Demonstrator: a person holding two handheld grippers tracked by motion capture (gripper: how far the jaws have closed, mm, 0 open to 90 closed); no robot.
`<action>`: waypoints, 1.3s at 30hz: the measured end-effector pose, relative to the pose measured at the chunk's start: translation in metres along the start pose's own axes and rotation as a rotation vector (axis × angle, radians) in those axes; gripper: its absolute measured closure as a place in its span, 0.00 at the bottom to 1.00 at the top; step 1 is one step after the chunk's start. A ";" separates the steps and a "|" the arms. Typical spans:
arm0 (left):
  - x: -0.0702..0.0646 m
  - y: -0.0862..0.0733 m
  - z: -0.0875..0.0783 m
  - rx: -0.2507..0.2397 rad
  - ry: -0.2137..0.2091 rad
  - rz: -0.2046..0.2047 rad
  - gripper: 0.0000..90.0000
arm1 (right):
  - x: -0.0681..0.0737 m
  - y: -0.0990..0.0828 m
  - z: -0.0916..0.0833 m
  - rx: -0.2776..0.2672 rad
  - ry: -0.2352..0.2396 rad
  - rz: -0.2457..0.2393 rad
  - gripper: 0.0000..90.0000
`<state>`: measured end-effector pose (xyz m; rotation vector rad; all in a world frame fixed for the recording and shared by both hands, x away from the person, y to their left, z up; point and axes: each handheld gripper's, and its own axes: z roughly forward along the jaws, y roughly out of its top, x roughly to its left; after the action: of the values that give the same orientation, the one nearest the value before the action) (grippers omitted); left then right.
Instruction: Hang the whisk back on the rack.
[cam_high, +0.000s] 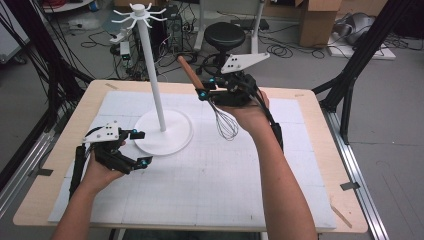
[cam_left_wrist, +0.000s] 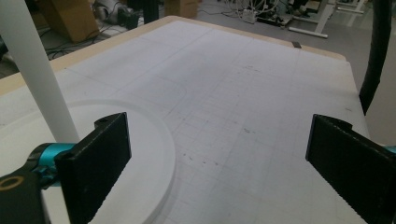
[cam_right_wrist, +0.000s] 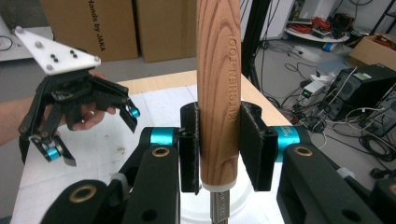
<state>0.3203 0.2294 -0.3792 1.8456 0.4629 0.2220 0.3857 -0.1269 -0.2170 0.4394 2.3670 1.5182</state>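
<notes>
The right claw (cam_right_wrist: 218, 149) is clamped on the wooden handle of a whisk (cam_high: 220, 112), both black pads pressed flat against the wood. Seen from above, this claw (cam_high: 206, 91) hangs in the air over the far middle of the surface (cam_high: 320, 165). The handle slants up toward 11 o'clock and the wire loops hang down toward 5 o'clock, clear of the white mat.

At 9 o'clock from the whisk, near it, rises the thin white pole of a hanging stand (cam_high: 150, 70). Its round base sits on the mat, and a ring of short hooks crowns the top.

The left claw (cam_high: 142, 148) rests low at 8 o'clock from the stand, just beside the base rim. Its jaws gape wide with nothing between them. From its own camera the stand's base (cam_left_wrist: 154, 154) lies under the left jaw and bare gridded mat stretches ahead.

Beyond the far edge of the surface stand a black stool (cam_high: 225, 36), cardboard boxes and tangled cables on the floor.
</notes>
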 end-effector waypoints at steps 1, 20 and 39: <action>0.000 0.000 0.000 -0.002 -0.003 0.000 0.08 | -0.001 0.003 0.001 0.004 -0.003 0.001 0.78; -0.001 0.001 0.000 -0.007 -0.005 0.004 0.08 | -0.016 0.051 0.003 -0.009 -0.033 -0.015 0.78; -0.001 0.002 -0.002 -0.012 -0.003 0.002 0.08 | -0.029 0.067 0.008 -0.016 -0.070 0.016 0.78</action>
<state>0.3191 0.2300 -0.3768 1.8343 0.4567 0.2231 0.4215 -0.1053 -0.1563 0.4998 2.3025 1.5023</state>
